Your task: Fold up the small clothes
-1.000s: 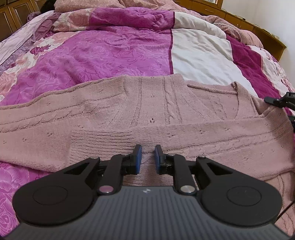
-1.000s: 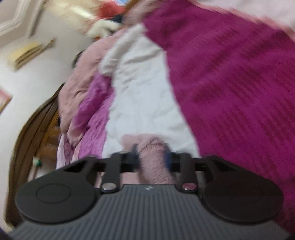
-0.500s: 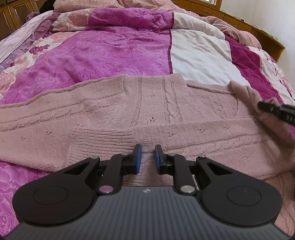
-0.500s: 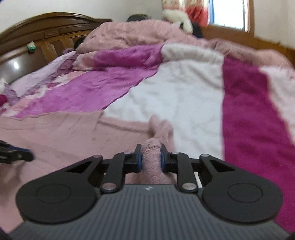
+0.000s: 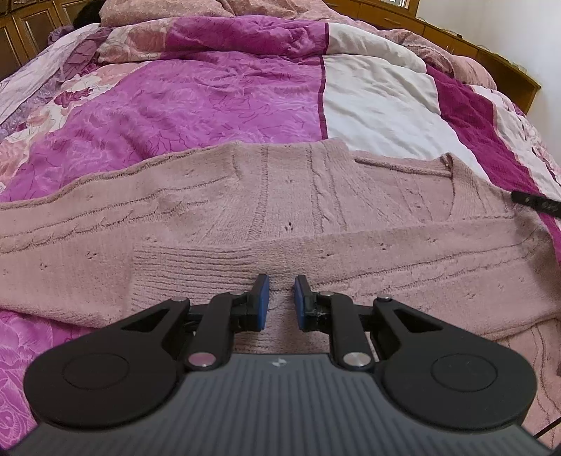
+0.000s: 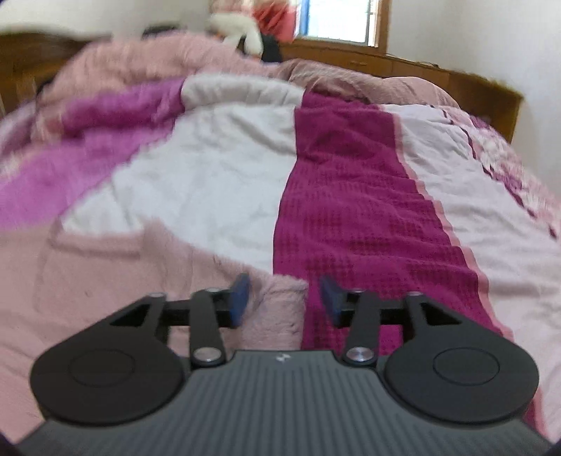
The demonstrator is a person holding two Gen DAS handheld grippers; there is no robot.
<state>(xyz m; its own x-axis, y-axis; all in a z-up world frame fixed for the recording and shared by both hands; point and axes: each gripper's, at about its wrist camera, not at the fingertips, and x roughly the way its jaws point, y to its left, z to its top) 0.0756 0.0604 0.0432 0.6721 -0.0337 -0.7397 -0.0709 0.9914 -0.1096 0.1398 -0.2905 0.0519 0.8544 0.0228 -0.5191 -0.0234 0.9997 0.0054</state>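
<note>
A pink cable-knit sweater [image 5: 280, 210] lies spread across the bed, one sleeve folded over its front with the ribbed cuff [image 5: 196, 273] to the left. My left gripper [image 5: 281, 300] sits at the sleeve's near edge, narrowly shut, with knit filling the gap between its blue pads. In the right wrist view the sweater's [image 6: 105, 280] right corner bulges up between the pads of my right gripper [image 6: 285, 298]. Those jaws are opening and the pads stand clear of the fabric. A finger of the right gripper [image 5: 536, 202] shows at the sweater's right edge.
The bed is covered by a patchwork quilt [image 5: 210, 105] in magenta, white and dark-red panels [image 6: 350, 210]. A rumpled pink blanket [image 6: 157, 66] and a plush toy [image 6: 238, 31] lie at the far end. A wooden bed frame [image 6: 473, 84] and a window [image 6: 340, 21] stand behind.
My right gripper rolled upright, lifted a little and let go of the pink fold it was pinching. That fold now lies flat at the sweater's right side. The left gripper has not moved.
</note>
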